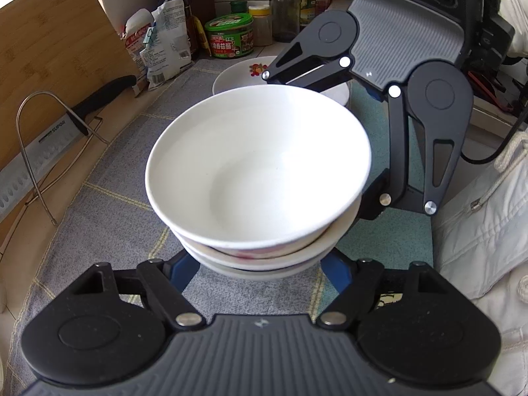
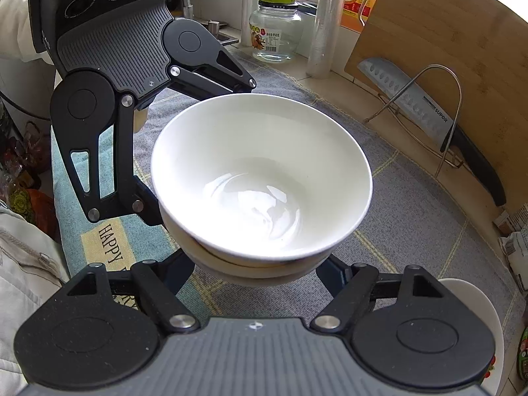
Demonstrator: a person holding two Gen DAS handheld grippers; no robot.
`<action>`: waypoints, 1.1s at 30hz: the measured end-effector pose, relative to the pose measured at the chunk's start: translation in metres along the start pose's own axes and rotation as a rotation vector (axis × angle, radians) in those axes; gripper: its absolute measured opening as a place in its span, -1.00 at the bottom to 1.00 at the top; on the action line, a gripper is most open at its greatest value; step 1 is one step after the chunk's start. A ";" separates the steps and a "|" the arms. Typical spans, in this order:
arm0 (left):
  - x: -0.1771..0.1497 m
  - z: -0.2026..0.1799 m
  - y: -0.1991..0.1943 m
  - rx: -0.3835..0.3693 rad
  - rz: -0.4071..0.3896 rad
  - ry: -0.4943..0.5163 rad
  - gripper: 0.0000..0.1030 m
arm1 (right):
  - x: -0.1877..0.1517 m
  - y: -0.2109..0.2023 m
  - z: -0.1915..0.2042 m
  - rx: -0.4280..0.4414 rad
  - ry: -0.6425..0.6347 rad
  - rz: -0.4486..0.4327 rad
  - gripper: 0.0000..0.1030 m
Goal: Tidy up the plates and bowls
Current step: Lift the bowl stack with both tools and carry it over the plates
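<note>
A stack of white bowls point(image 1: 257, 171) sits on the grey checked cloth point(image 1: 109, 217), seen from the other side in the right wrist view point(image 2: 260, 178). My left gripper point(image 1: 260, 264) has its blue fingers spread around the base of the stack on the near side. My right gripper point(image 1: 330, 151) stands opposite, its fingers on either side of the stack; in its own view its fingers point(image 2: 257, 267) also flank the base. The fingertips are hidden under the bowls. A white plate with a flower print point(image 1: 244, 72) lies behind the stack.
A bamboo cutting board point(image 1: 49, 52) and a cleaver point(image 1: 43, 151) lean in a wire rack at the left. Bags, sauce bottles and a green tub point(image 1: 231, 34) line the back. A glass jar point(image 2: 275, 29) stands by the sink.
</note>
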State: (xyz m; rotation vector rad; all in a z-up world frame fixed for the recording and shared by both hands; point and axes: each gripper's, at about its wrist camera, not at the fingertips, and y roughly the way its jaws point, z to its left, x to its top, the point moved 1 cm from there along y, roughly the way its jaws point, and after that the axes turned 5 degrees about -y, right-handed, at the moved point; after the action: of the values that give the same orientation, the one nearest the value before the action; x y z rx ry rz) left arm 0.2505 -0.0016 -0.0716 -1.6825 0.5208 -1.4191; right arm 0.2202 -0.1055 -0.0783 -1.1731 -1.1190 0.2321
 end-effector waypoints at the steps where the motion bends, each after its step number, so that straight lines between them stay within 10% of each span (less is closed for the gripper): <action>1: 0.004 -0.002 0.000 0.000 0.000 0.008 0.54 | -0.002 -0.004 -0.001 -0.007 0.002 -0.001 0.62; 33: 0.139 -0.023 0.101 -0.079 -0.032 0.290 0.54 | -0.100 -0.072 -0.086 -0.274 0.175 0.047 0.62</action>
State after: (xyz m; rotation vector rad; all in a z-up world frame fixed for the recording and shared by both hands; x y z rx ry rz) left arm 0.2864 -0.1712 -0.0717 -1.5587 0.7209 -1.6979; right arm 0.2128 -0.2554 -0.0732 -1.4344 -0.9903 0.0104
